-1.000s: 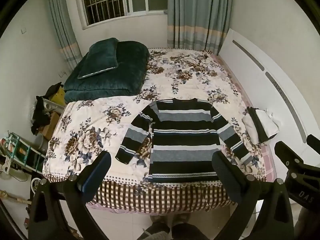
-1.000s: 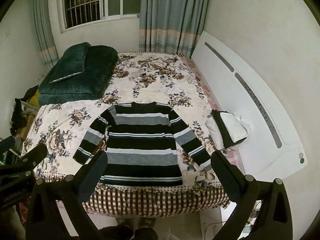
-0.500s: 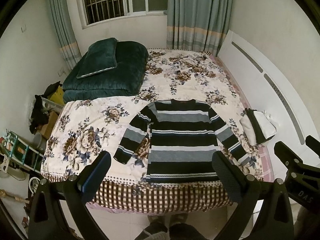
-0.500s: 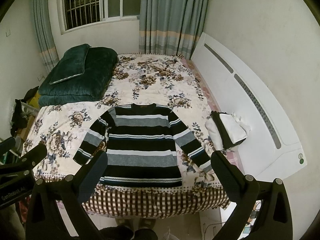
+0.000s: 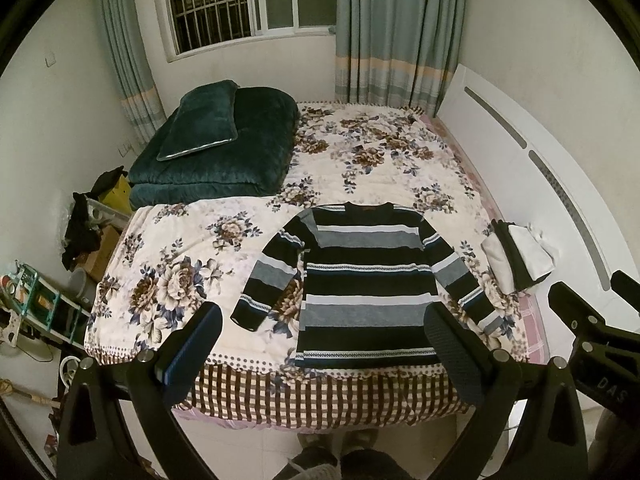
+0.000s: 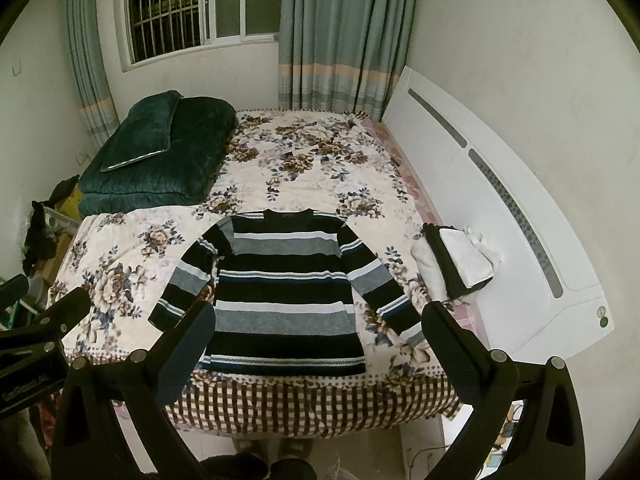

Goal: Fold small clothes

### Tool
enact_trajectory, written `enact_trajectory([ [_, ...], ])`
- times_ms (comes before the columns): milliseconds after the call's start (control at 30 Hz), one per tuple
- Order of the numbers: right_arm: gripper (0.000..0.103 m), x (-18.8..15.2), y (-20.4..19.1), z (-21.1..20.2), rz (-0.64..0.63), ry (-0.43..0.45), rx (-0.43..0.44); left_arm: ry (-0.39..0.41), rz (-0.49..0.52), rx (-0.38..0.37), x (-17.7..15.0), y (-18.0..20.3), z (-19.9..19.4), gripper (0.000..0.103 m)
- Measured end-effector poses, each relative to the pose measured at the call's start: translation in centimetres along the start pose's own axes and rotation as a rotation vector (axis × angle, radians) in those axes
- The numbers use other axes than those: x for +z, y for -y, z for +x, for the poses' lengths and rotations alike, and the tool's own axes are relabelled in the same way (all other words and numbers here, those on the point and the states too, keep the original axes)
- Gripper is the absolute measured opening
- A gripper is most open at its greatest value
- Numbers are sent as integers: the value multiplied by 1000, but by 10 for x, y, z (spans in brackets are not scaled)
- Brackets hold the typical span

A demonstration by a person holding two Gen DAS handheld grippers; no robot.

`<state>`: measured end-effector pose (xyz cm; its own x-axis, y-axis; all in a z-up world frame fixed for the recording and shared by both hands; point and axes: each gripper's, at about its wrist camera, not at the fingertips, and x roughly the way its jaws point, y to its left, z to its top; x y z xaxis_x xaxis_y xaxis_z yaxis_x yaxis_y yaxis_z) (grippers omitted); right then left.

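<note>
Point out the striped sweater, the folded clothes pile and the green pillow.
striped sweater (image 5: 366,280), left wrist view, middle of the chest.
folded clothes pile (image 6: 460,266), right wrist view, white top piece.
green pillow (image 5: 200,122), left wrist view, centre of its face.

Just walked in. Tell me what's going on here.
A person standing at the foot of the bed holds a claw in each hand, the left claw and right claw both open and empty, held above the bed's near edge. A striped sweater lies flat with sleeves spread, not yet folded. A small stack of folded clothes sits to its right.
</note>
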<state>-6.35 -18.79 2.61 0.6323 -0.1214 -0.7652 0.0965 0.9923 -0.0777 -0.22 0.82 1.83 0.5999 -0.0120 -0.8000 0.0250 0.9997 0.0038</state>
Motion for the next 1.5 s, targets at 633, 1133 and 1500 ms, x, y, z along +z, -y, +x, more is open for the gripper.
enact_trajectory([
  [633,103,25,-7,-13,-2,-1,4,1,-1,-2,-3,-2,-1,103],
  [1133,103,23,-5,-12,0,3,7,0,0,-1,0,-1,-1,103],
  [1500,103,23,-5,-10,45,1,17,22,2,22,2,-3,1,103],
])
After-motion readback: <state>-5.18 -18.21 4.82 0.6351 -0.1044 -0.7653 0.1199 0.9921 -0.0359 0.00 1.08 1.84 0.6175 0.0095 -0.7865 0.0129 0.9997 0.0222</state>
